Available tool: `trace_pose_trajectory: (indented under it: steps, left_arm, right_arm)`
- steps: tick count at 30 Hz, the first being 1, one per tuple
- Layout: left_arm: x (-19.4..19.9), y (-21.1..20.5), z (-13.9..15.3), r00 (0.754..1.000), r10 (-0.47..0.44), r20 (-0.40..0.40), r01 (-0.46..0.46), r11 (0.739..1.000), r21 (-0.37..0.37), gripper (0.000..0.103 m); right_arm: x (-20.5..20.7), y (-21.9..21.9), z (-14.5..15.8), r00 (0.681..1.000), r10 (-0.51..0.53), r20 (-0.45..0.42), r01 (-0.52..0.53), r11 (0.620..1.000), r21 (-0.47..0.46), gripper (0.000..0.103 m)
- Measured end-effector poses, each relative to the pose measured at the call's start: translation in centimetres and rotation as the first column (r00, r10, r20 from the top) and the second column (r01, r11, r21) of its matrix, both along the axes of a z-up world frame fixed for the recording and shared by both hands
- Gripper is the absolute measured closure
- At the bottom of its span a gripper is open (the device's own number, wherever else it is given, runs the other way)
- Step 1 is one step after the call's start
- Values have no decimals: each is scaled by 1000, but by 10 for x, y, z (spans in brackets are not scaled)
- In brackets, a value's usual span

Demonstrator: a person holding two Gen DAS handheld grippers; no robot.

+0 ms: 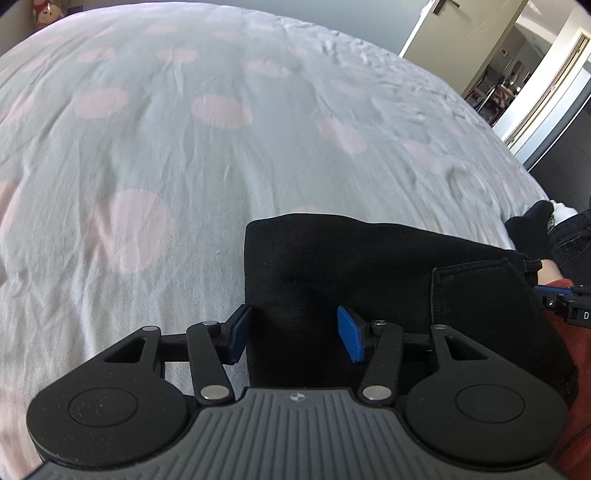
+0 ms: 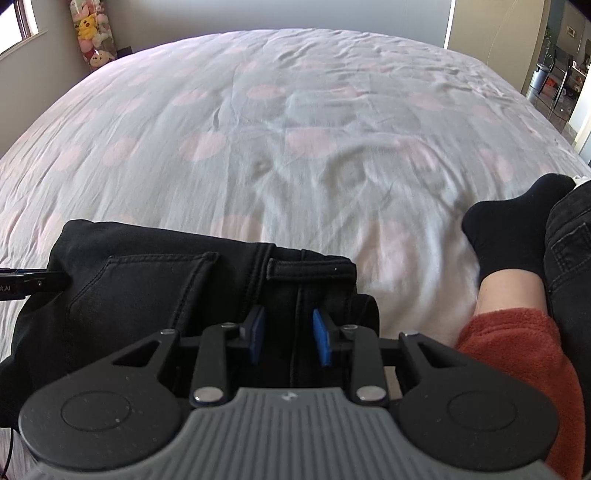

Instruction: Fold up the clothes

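Observation:
Black jeans (image 1: 332, 266) lie folded on the bed near its front edge; in the right wrist view the jeans (image 2: 155, 288) show a back pocket and the waistband. My left gripper (image 1: 295, 334) is open over the jeans' left edge, nothing between its blue pads. My right gripper (image 2: 290, 338) is open above the waistband end, its pads apart on either side of a seam. The left gripper's tip (image 2: 22, 282) shows at the jeans' left side in the right wrist view. The right gripper's tip (image 1: 569, 302) shows at the right edge of the left wrist view.
The bed (image 2: 295, 129) has a pale cover with pink spots. A person's leg in a black sock (image 2: 513, 229) and a red fleece sleeve (image 2: 517, 350) lie at the right. Plush toys (image 2: 92, 33) stand in the far left corner. An open doorway (image 1: 517, 74) is at the right.

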State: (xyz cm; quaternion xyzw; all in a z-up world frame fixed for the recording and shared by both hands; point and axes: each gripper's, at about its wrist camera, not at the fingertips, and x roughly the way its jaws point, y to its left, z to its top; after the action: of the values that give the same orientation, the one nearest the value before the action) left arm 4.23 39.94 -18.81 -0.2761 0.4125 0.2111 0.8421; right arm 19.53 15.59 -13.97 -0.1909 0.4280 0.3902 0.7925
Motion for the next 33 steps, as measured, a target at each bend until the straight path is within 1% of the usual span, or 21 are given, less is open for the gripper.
trace_pose_trajectory:
  steps: [5, 9, 11, 12, 13, 14, 15, 17, 18, 20, 23, 26, 29, 31, 33]
  left_arm:
    - [-7, 3, -1, 999, 15, 28, -14, 1000, -22, 38]
    - [-17, -5, 17, 997, 25, 67, -25, 1000, 11, 39]
    - [-25, -10, 28, 995, 26, 99, -28, 999, 25, 39]
    - [-29, -13, 35, 993, 25, 119, -28, 999, 26, 36]
    - [-34, -15, 39, 991, 31, 129, -35, 999, 27, 34]
    - [-39, -17, 44, 989, 37, 140, -42, 999, 28, 27]
    - [-43, -19, 48, 988, 43, 150, -48, 998, 29, 24]
    - [-53, -22, 52, 987, 51, 151, -56, 998, 29, 23]
    - [-56, -23, 52, 988, 54, 142, -57, 998, 21, 22]
    - [-63, -23, 51, 990, 62, 127, -62, 998, -5, 22]
    - [-72, -22, 46, 990, 80, 113, -77, 997, -27, 22]
    - [-79, -22, 43, 989, 92, 119, -86, 995, -58, 22]
    - [-82, -22, 39, 987, 96, 132, -83, 991, -105, 22]
    - [-81, -22, 37, 987, 88, 134, -70, 988, -137, 22]
    - [-81, -22, 33, 988, 91, 125, -70, 985, -160, 22]
  right_arm:
    - [-2, 3, 2, 1000, -2, 7, 2, 1000, -15, 71]
    - [-3, -4, 9, 1000, -12, -6, 12, 1000, 12, 70]
    - [-2, -13, 16, 999, -21, -24, 22, 998, 56, 69]
    - [-1, -19, 20, 999, -25, -39, 28, 996, 84, 69]
    - [1, -25, 24, 998, -33, -61, 40, 993, 111, 66]
    - [4, -31, 26, 996, -48, -79, 58, 990, 129, 62]
    - [7, -36, 28, 994, -64, -87, 75, 988, 136, 61]
    - [14, -47, 31, 993, -85, -85, 96, 986, 134, 59]
    - [17, -51, 31, 993, -91, -79, 100, 987, 127, 57]
    - [24, -59, 31, 994, -82, -73, 89, 991, 104, 51]
    - [33, -67, 27, 995, -42, -85, 48, 997, 65, 44]
    - [40, -72, 21, 995, -12, -104, 15, 999, 29, 43]
    - [50, -80, 15, 988, -4, -155, 8, 1000, 29, 40]
    - [58, -86, 10, 976, -14, -216, 25, 999, 44, 36]
    - [65, -90, 5, 958, -21, -287, 42, 997, 67, 32]
